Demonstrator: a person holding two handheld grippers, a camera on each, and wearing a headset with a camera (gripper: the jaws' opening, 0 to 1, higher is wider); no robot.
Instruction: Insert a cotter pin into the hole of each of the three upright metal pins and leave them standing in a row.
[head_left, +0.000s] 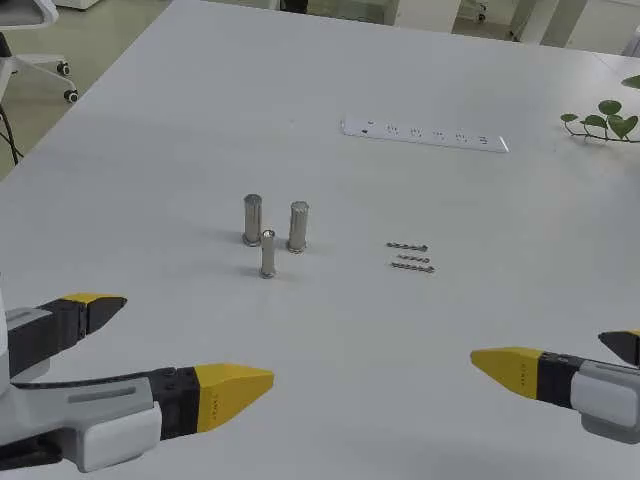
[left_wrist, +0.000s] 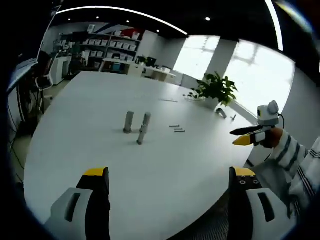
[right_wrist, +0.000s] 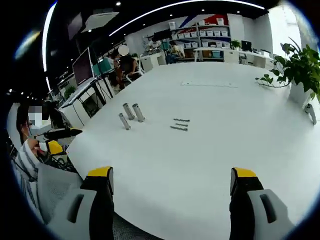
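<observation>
Three upright metal pins (head_left: 270, 234) stand in a tight cluster near the table's middle, also seen as metal pins (left_wrist: 137, 127) and metal pins (right_wrist: 130, 115). Three small cotter pins (head_left: 409, 257) lie side by side to their right, seen again as cotter pins (left_wrist: 176, 129) and cotter pins (right_wrist: 180, 124). My left gripper (head_left: 170, 345) hovers open at the near left, well short of the pins; its jaws stand wide apart in the left gripper view (left_wrist: 167, 181). My right gripper (head_left: 565, 358) is open at the near right, empty, jaws wide (right_wrist: 170, 181).
A white power strip (head_left: 424, 133) lies farther back on the white table (head_left: 200, 130). A trailing green plant (head_left: 605, 120) sits at the far right edge. An office chair (head_left: 35, 50) stands off the table's left. Shelving and a seated person are in the background.
</observation>
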